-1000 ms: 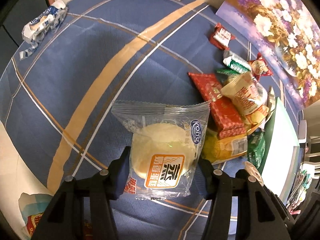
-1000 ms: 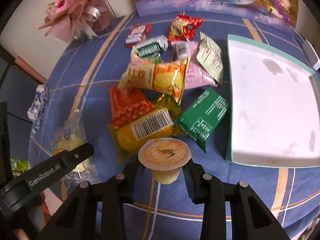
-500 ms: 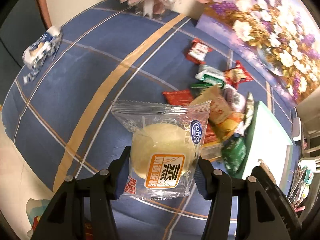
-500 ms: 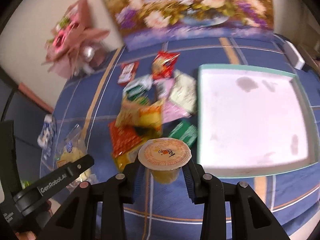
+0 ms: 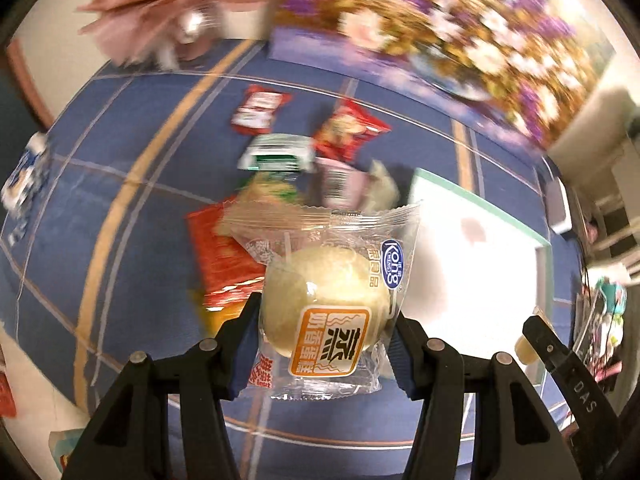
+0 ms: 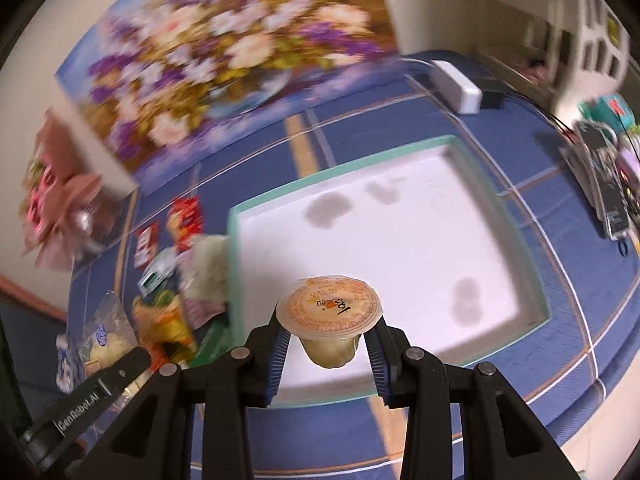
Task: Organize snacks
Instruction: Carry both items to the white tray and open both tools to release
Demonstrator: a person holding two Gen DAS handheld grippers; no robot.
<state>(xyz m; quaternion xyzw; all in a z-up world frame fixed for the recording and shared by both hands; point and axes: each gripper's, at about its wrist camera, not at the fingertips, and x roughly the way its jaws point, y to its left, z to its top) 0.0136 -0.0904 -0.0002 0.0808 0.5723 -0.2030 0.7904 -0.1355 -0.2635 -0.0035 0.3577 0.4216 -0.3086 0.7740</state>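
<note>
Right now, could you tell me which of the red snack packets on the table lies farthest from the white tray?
The small red packet with the white label, lying alone on the blue cloth. The red crinkled packet and the flat red-orange packet sit in the pile nearer the white tray.

"Kong" on pastry wrapper [image 5: 326, 304] | "GenRobot.AI" on left gripper [image 6: 92, 404]

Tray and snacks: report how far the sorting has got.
Done: nothing yet; the tray holds no snacks, only a few dark marks. In hand: the left gripper is shut on a wrapped bun, the right gripper on a jelly cup, which is above the tray's near edge. Left: both still need setting down, and the pile of packets beside the tray is unsorted.
</note>
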